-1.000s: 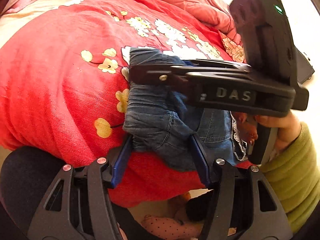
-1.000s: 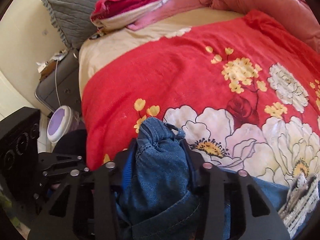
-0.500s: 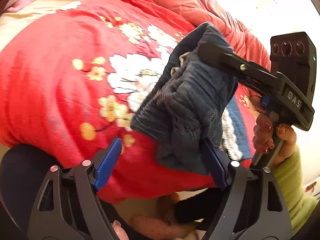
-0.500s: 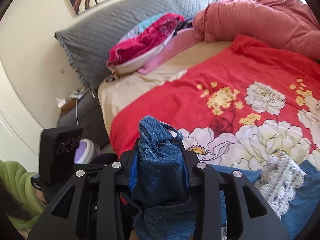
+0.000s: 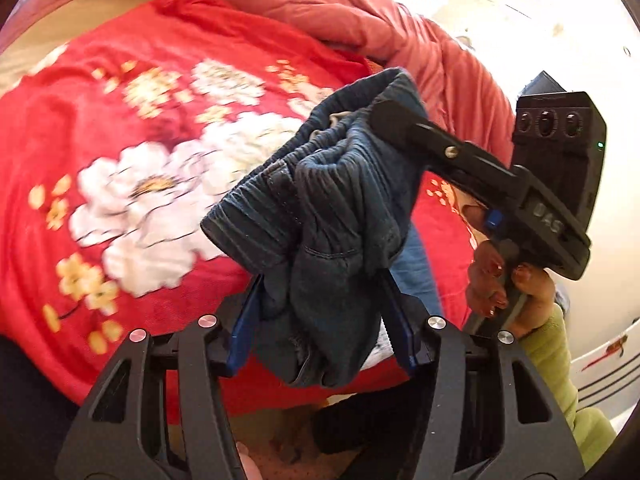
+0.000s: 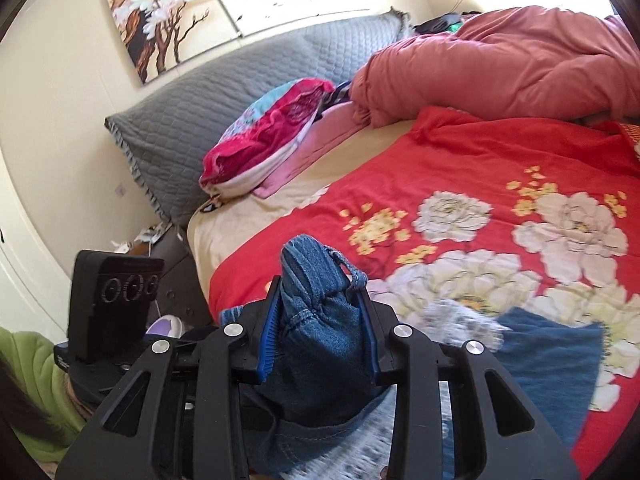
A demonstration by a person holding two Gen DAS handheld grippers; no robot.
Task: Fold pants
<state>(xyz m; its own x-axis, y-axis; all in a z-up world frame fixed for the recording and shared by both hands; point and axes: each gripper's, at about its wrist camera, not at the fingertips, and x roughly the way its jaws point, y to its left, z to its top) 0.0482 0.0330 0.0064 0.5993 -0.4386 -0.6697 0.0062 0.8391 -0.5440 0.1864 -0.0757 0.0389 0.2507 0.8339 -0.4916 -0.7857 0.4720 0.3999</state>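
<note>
Both grippers clamp the denim pants [image 5: 340,216]: your left gripper [image 5: 320,316], jaws just closing, grips one bunched waistband fold; your right gripper [image 6: 320,320] pinches another. Pants are raised above the red floral blanket [image 5: 120,120], remainder trailing on it.

Sunlit bed [image 6: 248,220], grey headboard [image 6: 224,96]
</note>
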